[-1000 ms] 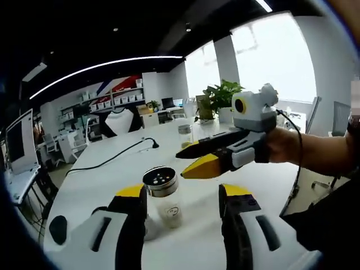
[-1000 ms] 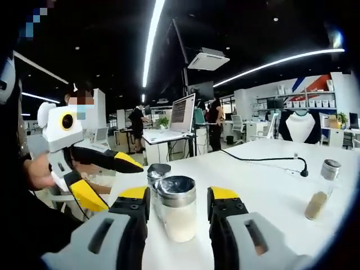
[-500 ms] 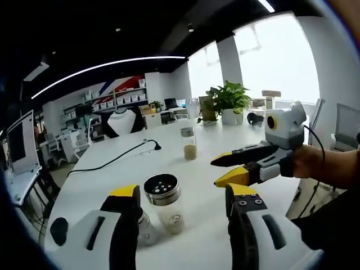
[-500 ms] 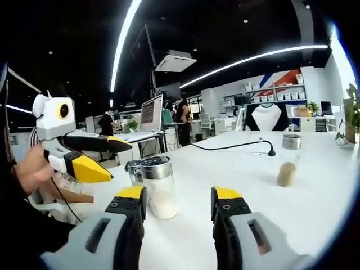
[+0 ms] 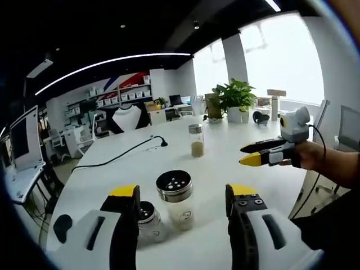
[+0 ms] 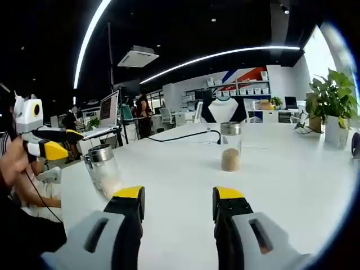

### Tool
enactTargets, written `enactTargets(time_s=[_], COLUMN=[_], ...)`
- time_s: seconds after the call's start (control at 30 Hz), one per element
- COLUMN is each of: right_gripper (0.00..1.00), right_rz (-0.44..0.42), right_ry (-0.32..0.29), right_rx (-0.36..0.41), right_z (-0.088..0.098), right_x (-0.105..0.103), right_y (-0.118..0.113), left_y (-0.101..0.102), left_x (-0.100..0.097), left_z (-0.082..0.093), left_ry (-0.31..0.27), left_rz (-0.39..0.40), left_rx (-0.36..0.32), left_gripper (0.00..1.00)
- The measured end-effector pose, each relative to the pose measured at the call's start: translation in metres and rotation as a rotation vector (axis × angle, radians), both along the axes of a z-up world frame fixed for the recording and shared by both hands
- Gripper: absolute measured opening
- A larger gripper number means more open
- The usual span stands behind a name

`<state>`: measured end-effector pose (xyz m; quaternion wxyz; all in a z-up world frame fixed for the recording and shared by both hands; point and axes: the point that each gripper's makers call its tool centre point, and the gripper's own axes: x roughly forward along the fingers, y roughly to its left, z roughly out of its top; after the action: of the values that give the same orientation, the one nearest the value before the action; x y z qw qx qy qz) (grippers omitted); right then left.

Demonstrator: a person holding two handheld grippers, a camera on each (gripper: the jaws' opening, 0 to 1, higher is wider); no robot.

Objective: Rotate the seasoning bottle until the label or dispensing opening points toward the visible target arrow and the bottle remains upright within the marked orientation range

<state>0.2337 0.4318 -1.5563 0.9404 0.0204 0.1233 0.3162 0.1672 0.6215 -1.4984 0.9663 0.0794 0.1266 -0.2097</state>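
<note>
Since the earlier frames the right gripper [image 6: 175, 198] has drawn away from the bottles, so in the left gripper view it now hangs well off over the far side of the white table [image 5: 214, 169], its jaws spread with nothing between them. Spread jaws also mark the left gripper [image 5: 183, 194], standing either side of the upright seasoning bottle [image 5: 178, 199] without touching it. Just beside that bottle sits a smaller shaker [image 5: 148, 222], and farther along the table stands a spice jar [image 5: 196, 140] near a black cable [image 5: 121, 156].
</note>
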Motion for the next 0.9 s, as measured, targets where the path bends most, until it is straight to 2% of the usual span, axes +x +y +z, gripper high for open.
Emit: enactTargets(time_s=[0.23, 0.5, 0.9], right_gripper=[0.46, 0.46, 0.44], right_rz=[-0.020, -0.071, -0.146], right_ry=[-0.025, -0.055, -0.065], right_rx=[-0.051, -0.083, -0.078], right_z=[-0.002, 0.003, 0.008], right_x=[0.020, 0.064, 0.136], right_y=[-0.003, -0.010, -0.016], left_y=[-0.004, -0.001, 0.008], left_x=[0.003, 0.007, 0.012], left_z=[0.001, -0.001, -0.004], left_ry=[0.002, 0.016, 0.031], left_rz=[-0.011, -0.005, 0.010], left_rx=[-0.004, 0.001, 0.005], left_gripper=[0.65, 0.64, 0.63])
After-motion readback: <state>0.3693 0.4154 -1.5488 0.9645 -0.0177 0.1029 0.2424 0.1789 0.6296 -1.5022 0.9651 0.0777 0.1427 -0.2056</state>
